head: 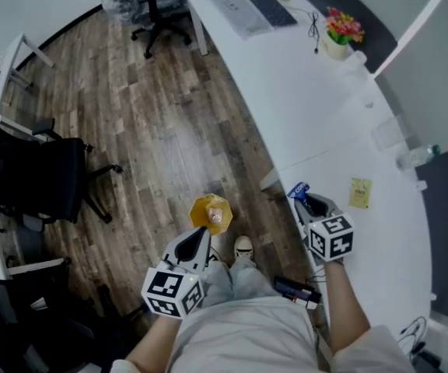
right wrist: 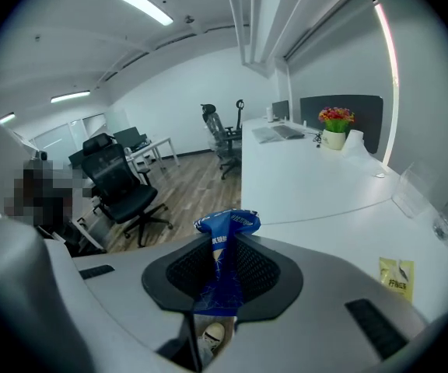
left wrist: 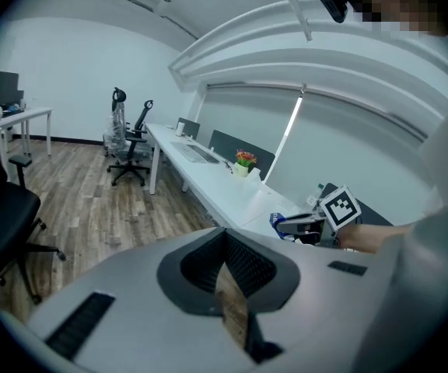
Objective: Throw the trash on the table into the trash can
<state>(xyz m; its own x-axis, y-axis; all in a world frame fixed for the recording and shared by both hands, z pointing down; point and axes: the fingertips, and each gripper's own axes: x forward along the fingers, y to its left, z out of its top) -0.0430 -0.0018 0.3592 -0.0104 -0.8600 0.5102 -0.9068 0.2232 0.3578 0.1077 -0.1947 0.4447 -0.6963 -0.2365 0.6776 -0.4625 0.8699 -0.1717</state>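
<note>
My left gripper [head: 202, 231] hangs over the wooden floor, shut on a crumpled yellow wrapper [head: 211, 212]. In the left gripper view that wrapper [left wrist: 232, 305] shows as a thin brownish sheet pinched between the jaws. My right gripper [head: 306, 202] is at the near edge of the white table [head: 317, 123], shut on a blue snack wrapper [head: 298, 189]. The blue wrapper [right wrist: 225, 228] sticks up out of the closed jaws in the right gripper view. A small yellow packet [head: 360, 192] lies flat on the table just right of the right gripper, also visible as the yellow packet [right wrist: 396, 274].
A flower pot [head: 339, 31], a keyboard [head: 267, 3] and a laptop [head: 236, 9] sit at the table's far end. A clear bottle [head: 415, 157] stands at the right. Black office chairs [head: 41, 181] stand on the floor at the left. The person's shoe [head: 243, 247] is below the grippers.
</note>
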